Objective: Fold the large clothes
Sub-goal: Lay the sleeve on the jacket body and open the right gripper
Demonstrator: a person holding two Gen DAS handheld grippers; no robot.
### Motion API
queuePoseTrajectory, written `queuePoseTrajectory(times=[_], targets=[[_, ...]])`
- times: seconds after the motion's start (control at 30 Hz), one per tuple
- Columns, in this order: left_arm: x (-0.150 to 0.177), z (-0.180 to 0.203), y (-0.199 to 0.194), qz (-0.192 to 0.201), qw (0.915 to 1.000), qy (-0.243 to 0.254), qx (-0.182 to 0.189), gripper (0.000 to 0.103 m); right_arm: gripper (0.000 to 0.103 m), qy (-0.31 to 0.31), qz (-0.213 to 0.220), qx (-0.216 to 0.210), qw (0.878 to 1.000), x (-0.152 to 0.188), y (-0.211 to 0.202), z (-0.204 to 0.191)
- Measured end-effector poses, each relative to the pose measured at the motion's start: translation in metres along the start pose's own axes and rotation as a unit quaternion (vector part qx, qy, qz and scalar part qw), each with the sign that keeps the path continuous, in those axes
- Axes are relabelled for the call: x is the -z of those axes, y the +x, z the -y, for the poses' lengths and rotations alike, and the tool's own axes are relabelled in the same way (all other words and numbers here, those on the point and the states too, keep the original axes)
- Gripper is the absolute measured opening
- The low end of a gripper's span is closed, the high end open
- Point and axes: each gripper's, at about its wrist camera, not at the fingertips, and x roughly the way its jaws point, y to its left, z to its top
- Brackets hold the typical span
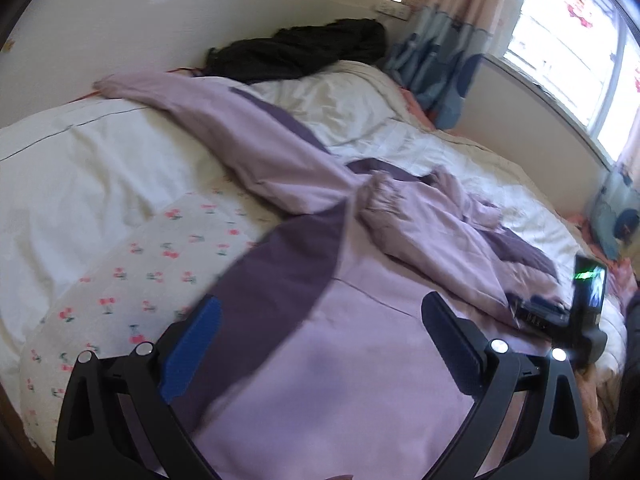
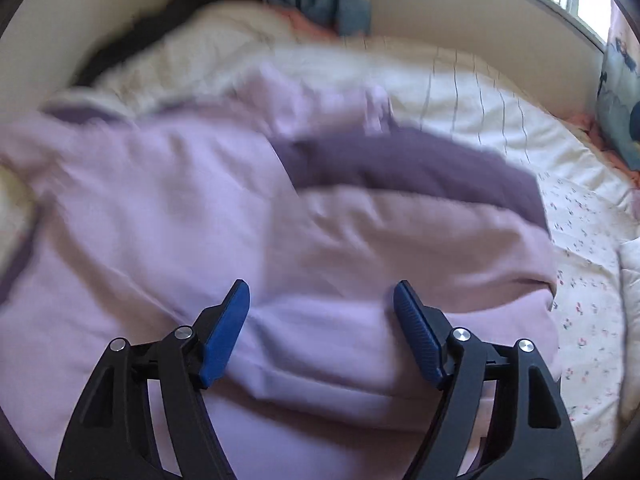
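Observation:
A large lilac garment [image 1: 360, 360] with dark purple bands [image 1: 288, 272] lies spread on the bed. One long sleeve [image 1: 208, 120] stretches toward the far wall, and a rumpled part [image 1: 432, 216] lies folded over at the right. My left gripper [image 1: 320, 304] hovers over the near part of the garment, its jaws wide apart and not pressing on any cloth. In the blurred right wrist view, my right gripper [image 2: 320, 286] stands open just above the lilac garment [image 2: 200, 208], near a dark purple band [image 2: 420, 172], holding nothing.
The bed carries a white quilt [image 1: 100, 160] and a cherry-print sheet [image 1: 140, 264]. A black garment [image 1: 304, 52] is heaped by the far wall. Blue and pink curtains [image 1: 440, 60] hang beside a bright window [image 1: 568, 48]. The other gripper's body with a lit screen [image 1: 590, 288] shows at the right edge.

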Motion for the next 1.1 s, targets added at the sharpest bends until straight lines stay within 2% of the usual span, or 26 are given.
queuePoseTrajectory(times=[0.07, 0.1, 0.2, 0.23, 0.3, 0.37, 0.43, 0.5, 0.57, 0.63, 0.67, 0.73, 0.8, 0.97, 1.1], targets=[[-0.001, 0.017, -0.004, 0.004, 0.9991, 0.036, 0.020, 0.096, 0.072, 0.006, 0.045, 0.005, 0.999, -0.003, -0.036, 0.003], [-0.003, 0.025, -0.008, 0.014, 0.9983, 0.055, 0.015, 0.096, 0.072, 0.003, 0.058, 0.016, 0.998, -0.005, -0.050, 0.005], [-0.016, 0.055, -0.007, 0.036, 0.9937, 0.104, 0.021, 0.096, 0.073, -0.007, 0.088, 0.082, 0.993, -0.006, -0.086, 0.022], [-0.023, 0.068, -0.002, 0.042, 0.9907, 0.126, 0.028, 0.096, 0.073, -0.002, 0.086, 0.093, 0.992, -0.006, -0.090, 0.031], [-0.034, 0.095, 0.017, 0.059, 0.9827, 0.175, 0.018, 0.096, 0.073, 0.012, 0.075, 0.109, 0.991, 0.001, -0.089, 0.051], [-0.041, 0.113, 0.038, 0.063, 0.9784, 0.196, 0.018, 0.096, 0.073, 0.029, 0.048, 0.114, 0.992, 0.011, -0.070, 0.071], [-0.045, 0.131, 0.071, 0.055, 0.9751, 0.213, 0.030, 0.096, 0.073, 0.035, 0.020, 0.115, 0.993, 0.028, -0.044, 0.076], [-0.042, 0.141, 0.103, 0.035, 0.9730, 0.226, 0.032, 0.096, 0.073, 0.036, -0.026, 0.106, 0.993, 0.048, -0.014, 0.082], [-0.032, 0.146, 0.138, 0.006, 0.9694, 0.245, 0.007, 0.096, 0.073, 0.037, -0.026, 0.101, 0.994, 0.061, -0.007, 0.084], [-0.012, 0.143, 0.177, -0.042, 0.9620, 0.269, -0.021, 0.096, 0.073, 0.042, -0.016, 0.094, 0.995, 0.059, -0.018, 0.085], [-0.003, 0.138, 0.187, -0.050, 0.9621, 0.267, -0.018, 0.096, 0.073, 0.043, -0.002, 0.089, 0.995, 0.058, -0.030, 0.083], [0.001, 0.130, 0.187, -0.043, 0.9677, 0.248, -0.006, 0.096, 0.074, 0.038, 0.023, 0.086, 0.995, 0.060, -0.053, 0.079], [-0.001, 0.128, 0.185, -0.042, 0.9695, 0.242, -0.001, 0.096, 0.080, 0.026, 0.031, 0.092, 0.995, 0.067, -0.064, 0.074], [-0.001, 0.127, 0.185, -0.042, 0.9696, 0.241, 0.000, 0.096, 0.082, 0.037, -0.026, 0.083, 0.996, 0.089, -0.036, 0.084], [-0.001, 0.126, 0.183, -0.044, 0.9698, 0.240, 0.001, 0.096, 0.082, 0.033, -0.005, 0.074, 0.997, 0.086, -0.055, 0.076]])
